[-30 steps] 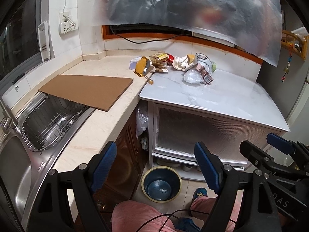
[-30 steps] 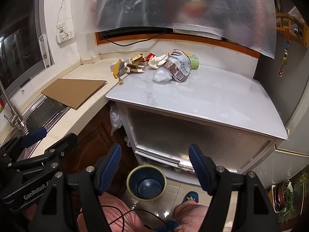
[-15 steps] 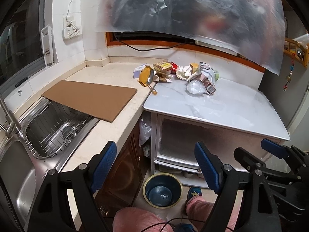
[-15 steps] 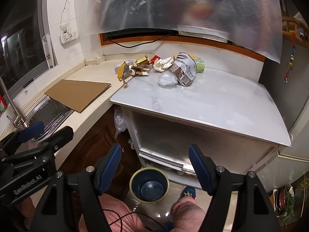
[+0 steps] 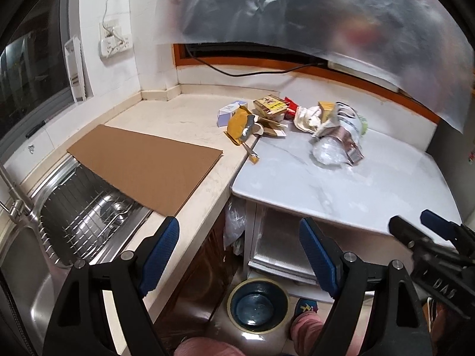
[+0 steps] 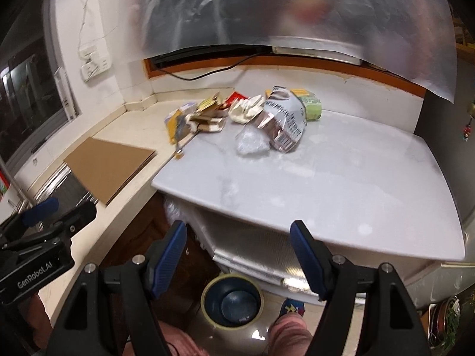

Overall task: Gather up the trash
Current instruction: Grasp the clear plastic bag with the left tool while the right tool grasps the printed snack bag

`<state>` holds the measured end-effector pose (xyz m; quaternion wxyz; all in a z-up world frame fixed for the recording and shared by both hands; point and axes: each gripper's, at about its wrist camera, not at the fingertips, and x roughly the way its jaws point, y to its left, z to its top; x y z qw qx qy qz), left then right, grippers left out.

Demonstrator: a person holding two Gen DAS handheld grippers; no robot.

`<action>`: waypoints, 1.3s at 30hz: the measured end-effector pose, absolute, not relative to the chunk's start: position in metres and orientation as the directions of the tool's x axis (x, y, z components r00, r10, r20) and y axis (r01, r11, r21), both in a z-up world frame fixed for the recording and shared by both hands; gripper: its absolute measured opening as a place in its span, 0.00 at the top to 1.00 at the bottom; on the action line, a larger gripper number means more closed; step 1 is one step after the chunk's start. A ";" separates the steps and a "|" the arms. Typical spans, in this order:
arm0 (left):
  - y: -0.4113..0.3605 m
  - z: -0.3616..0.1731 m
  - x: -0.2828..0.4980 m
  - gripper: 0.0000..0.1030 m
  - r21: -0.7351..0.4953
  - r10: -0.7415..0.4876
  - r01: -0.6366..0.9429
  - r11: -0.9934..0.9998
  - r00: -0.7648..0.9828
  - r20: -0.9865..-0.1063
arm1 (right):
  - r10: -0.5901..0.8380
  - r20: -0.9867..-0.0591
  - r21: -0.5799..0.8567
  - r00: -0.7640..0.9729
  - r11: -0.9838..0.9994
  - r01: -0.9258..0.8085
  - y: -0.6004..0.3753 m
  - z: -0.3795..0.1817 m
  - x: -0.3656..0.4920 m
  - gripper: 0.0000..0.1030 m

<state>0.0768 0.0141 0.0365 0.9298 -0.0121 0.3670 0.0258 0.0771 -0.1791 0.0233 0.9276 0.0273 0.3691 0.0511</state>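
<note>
Left gripper [image 5: 239,258] jaws wide apart, nothing between them; right gripper [image 6: 239,259] same. A blurred translucent plastic sheet [image 6: 297,12] hangs across the top of both views, contents behind unreadable. Below the jaws: round dark-blue bin with yellow rim [image 5: 257,305] on the floor. Ahead: white marble-look tabletop [image 6: 326,184], beige counter [image 5: 178,118] with flat brown cardboard sheet [image 5: 145,163] overlapping the steel sink [image 5: 26,267]. Pile of crumpled wrappers and small cartons [image 5: 297,118] sits well beyond both jaws, at the counter/table seam.

Both wrist cameras look forward and downward from well back of the white table [image 5: 341,184], the left view from nearer the sink [image 5: 35,252]. Both share the trash pile [image 6: 252,118] and the floor bin [image 6: 232,301].
</note>
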 end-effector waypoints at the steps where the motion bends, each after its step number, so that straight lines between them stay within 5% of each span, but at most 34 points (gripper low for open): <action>1: 0.012 0.035 0.089 0.21 -0.005 0.042 -0.063 0.998 0.723 -0.690 | 0.114 -0.679 0.093 0.725 0.993 -0.070 -0.185 0.024 0.086 0.29; 15: -0.077 -0.004 0.236 0.21 -0.019 -0.068 0.082 0.996 0.644 -0.762 | 0.200 -0.676 0.297 0.709 0.955 0.014 -0.267 0.009 0.228 0.29; 31: -0.123 -0.058 0.330 0.21 -0.156 -0.267 0.250 0.955 0.507 -0.819 | 0.270 -0.670 0.424 0.692 0.904 0.058 -0.309 -0.013 0.279 0.28; 34: -0.119 -0.063 0.331 0.48 -0.179 -0.292 0.264 0.948 0.491 -0.821 | 0.271 -0.661 0.425 0.700 0.904 0.051 -0.306 -0.011 0.285 0.26; 39: -0.113 -0.062 0.326 0.74 -0.196 -0.314 0.279 0.940 0.486 -0.816 | 0.279 -0.659 0.422 0.698 0.906 0.036 -0.292 -0.010 0.297 0.19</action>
